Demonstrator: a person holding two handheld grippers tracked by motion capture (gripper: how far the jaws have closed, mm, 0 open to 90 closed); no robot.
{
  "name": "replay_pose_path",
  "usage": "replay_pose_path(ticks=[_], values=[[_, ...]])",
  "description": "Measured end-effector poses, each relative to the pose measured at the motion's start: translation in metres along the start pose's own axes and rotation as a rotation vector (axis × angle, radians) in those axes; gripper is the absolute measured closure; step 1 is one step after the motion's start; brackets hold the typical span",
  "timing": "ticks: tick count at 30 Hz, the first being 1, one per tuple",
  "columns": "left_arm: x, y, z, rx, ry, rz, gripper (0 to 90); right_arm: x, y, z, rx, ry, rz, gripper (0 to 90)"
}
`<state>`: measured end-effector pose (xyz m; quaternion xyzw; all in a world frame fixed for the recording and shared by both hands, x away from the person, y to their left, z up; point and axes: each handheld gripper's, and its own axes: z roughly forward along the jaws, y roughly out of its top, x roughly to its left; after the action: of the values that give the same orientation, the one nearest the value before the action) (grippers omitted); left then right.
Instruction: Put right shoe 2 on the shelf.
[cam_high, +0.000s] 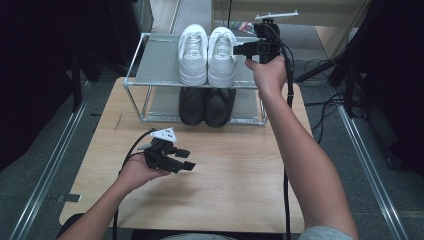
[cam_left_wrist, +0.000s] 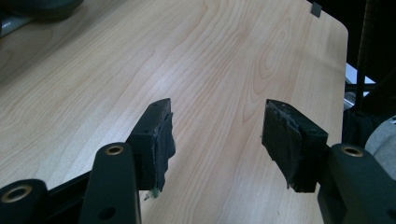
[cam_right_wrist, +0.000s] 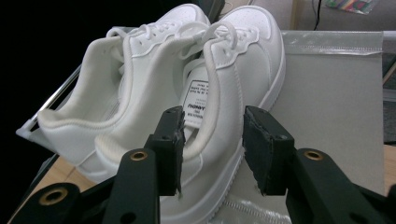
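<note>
A pair of white sneakers stands on the top shelf of a metal rack (cam_high: 150, 60), toes pointing away from me. My right gripper (cam_high: 237, 48) is at the outer side of the right white sneaker (cam_high: 222, 55). In the right gripper view its jaws (cam_right_wrist: 212, 135) stand open astride that sneaker's (cam_right_wrist: 233, 60) collar wall, one jaw inside the opening, one outside. The left white sneaker (cam_right_wrist: 140, 56) sits close beside it. My left gripper (cam_high: 189, 160) rests low over the wooden table (cam_high: 235, 170), open, with bare wood (cam_left_wrist: 116, 60) between its jaws (cam_left_wrist: 217, 126).
A pair of black shoes (cam_high: 206, 106) sits on the rack's lower level under the white pair. The rack stands at the table's far edge. Cables lie on the floor at the right (cam_high: 325, 100). Metal rails run along both sides of the table.
</note>
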<state>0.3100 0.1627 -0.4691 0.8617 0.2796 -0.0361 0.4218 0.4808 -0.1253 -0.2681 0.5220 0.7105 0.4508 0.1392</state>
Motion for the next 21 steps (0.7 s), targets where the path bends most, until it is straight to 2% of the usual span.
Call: replay_pose_path(ticks=[8, 10, 11, 21], values=[[0.006, 0.002, -0.001, -0.002, 0.002, -0.015, 42.4, -0.007, -0.025, -0.014, -0.026, 0.052, -0.050, 56.2], [0.007, 0.002, -0.001, -0.001, 0.001, -0.019, 42.4, -0.009, -0.032, -0.018, -0.038, 0.063, -0.092, 54.8], [0.008, 0.002, -0.001, -0.002, 0.001, -0.021, 42.4, -0.009, -0.034, -0.019, -0.034, 0.061, -0.096, 54.4], [0.012, 0.000, -0.003, -0.008, 0.012, -0.045, 41.6, -0.017, -0.070, -0.024, -0.017, 0.148, -0.128, 49.4]])
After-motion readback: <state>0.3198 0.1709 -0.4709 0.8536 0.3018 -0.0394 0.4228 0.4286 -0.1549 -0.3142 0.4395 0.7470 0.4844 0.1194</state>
